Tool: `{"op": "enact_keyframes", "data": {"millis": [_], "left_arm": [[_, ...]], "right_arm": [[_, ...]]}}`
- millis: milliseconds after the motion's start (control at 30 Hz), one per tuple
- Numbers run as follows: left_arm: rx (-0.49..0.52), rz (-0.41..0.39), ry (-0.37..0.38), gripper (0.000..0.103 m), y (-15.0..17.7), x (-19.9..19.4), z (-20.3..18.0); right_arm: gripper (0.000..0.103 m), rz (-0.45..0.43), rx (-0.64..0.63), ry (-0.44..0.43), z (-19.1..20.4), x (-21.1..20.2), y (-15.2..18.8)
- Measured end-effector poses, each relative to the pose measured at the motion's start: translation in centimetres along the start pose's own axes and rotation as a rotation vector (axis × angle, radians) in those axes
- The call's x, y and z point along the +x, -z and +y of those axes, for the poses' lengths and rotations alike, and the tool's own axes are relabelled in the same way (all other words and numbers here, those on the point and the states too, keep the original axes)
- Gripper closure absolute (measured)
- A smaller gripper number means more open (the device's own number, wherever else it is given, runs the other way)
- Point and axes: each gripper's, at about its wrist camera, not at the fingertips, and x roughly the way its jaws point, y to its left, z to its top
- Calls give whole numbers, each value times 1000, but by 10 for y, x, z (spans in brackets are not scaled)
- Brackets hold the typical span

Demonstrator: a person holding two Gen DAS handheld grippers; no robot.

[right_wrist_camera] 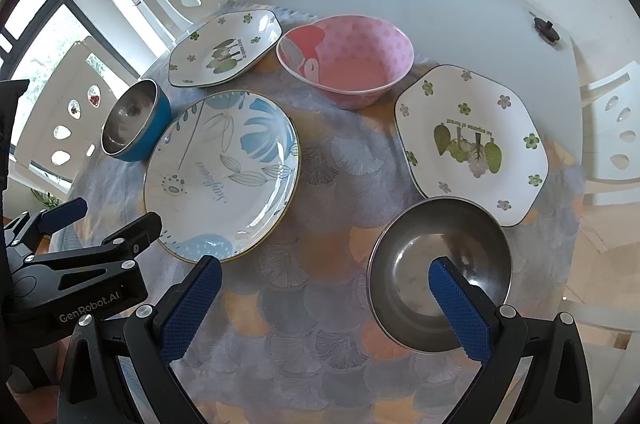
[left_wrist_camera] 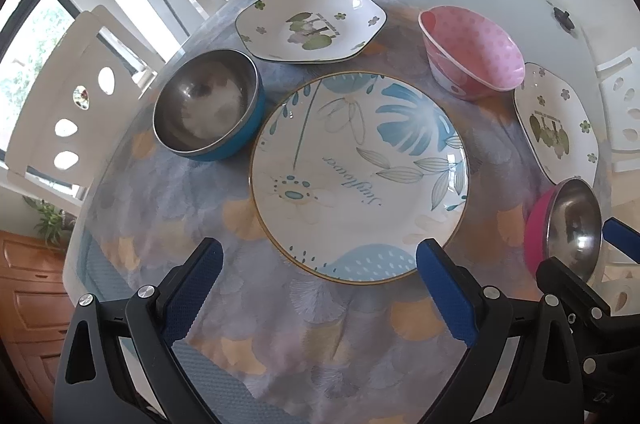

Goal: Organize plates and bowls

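- Left wrist view: nothing looks sorted yet. Every dish lies single on the patterned tablecloth (left_wrist_camera: 280, 344), none stacked on another, so by my reading the whole task is still ahead.
- The left gripper (left_wrist_camera: 320, 284) stands wide apart and empty, its blue pads touching nothing. The big round sunflower plate (left_wrist_camera: 360, 180) lies straight ahead, its near rim between the two pads but just beyond the tips.
- Ahead and to the left of that plate sits the blue steel bowl (left_wrist_camera: 208, 104), close beside the plate's rim. Farther ahead lies a hexagonal flower plate (left_wrist_camera: 312, 22), and ahead to the right the pink dotted bowl (left_wrist_camera: 472, 52).
- At the far right a second hexagonal plate (left_wrist_camera: 556, 124) shows partly, and nearer, the pink steel bowl (left_wrist_camera: 568, 228) with the other tool's fingers beside it.
- Right wrist view: the right gripper (right_wrist_camera: 328, 300) is also spread wide and holds nothing. Its right pad is seen against the pink steel bowl (right_wrist_camera: 440, 276); whether it touches the rim I cannot tell.
- The second hexagonal plate (right_wrist_camera: 472, 140) lies just beyond that bowl, rims close. The pink dotted bowl (right_wrist_camera: 344, 60) is farther ahead, the sunflower plate (right_wrist_camera: 224, 172) ahead left, with the blue steel bowl (right_wrist_camera: 134, 122) and first hexagonal plate (right_wrist_camera: 224, 50) beyond it.
- Left to do, I judge: nest the bowls and stack the plates.
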Motion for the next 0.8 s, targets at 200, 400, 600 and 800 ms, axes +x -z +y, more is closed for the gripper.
{"op": "enact_keyframes", "data": {"millis": [200, 400, 600, 800], "left_arm": [[-9, 2, 18, 6, -1, 1, 3], [-2, 0, 32, 6, -2, 0, 6], [3, -11, 41, 6, -2, -6, 7], [10, -14, 46, 6, 1, -9, 11]], "right_arm": [[0, 3, -5, 9, 1, 0, 0], [0, 6, 12, -11, 3, -1, -2], [0, -5, 16, -7, 8, -12, -3], [0, -14, 27, -9, 11, -18, -3]]}}
